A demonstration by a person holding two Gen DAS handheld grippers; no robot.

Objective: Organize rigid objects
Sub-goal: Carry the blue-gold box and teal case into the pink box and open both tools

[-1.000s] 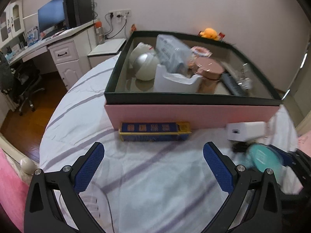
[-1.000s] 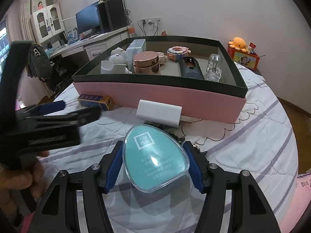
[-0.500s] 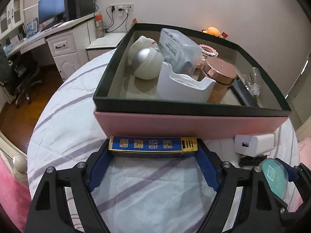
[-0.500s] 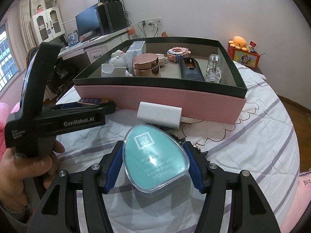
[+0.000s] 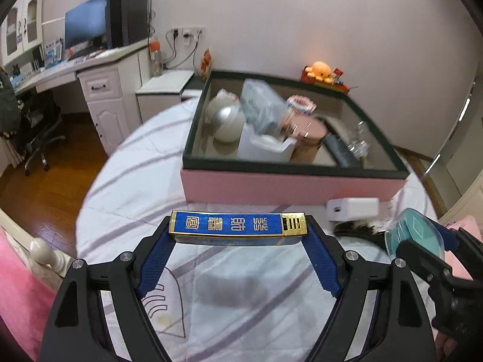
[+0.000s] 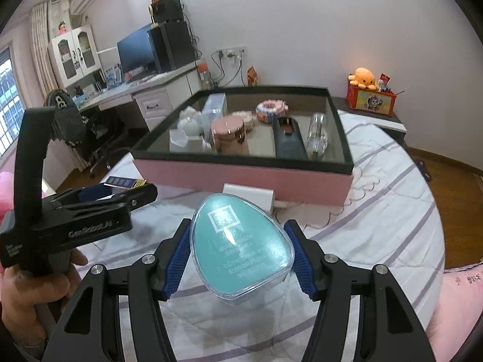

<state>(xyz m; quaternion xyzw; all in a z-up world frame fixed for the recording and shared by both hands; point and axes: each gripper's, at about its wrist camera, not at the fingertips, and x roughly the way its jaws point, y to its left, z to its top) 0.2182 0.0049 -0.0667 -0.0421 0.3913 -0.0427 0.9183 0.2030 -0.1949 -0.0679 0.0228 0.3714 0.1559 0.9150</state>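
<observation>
Blue-and-gold box [image 5: 238,225] clamped endwise in my left gripper [image 5: 238,235], off the bedspread; teal egg-shaped case [image 6: 241,244] pinched in my right gripper [image 6: 241,250].
Both should clear the pink tray [image 5: 289,187] rim, then go into bare floor, level.

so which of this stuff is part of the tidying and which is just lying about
Part of the job:
- blue box, shut in the left gripper
- teal case, shut in the right gripper
- pink tray, already holding several items
- white charger on the bed, probably next

Just lying about:
- monitor on the desk
- orange plush
- office chair
</observation>
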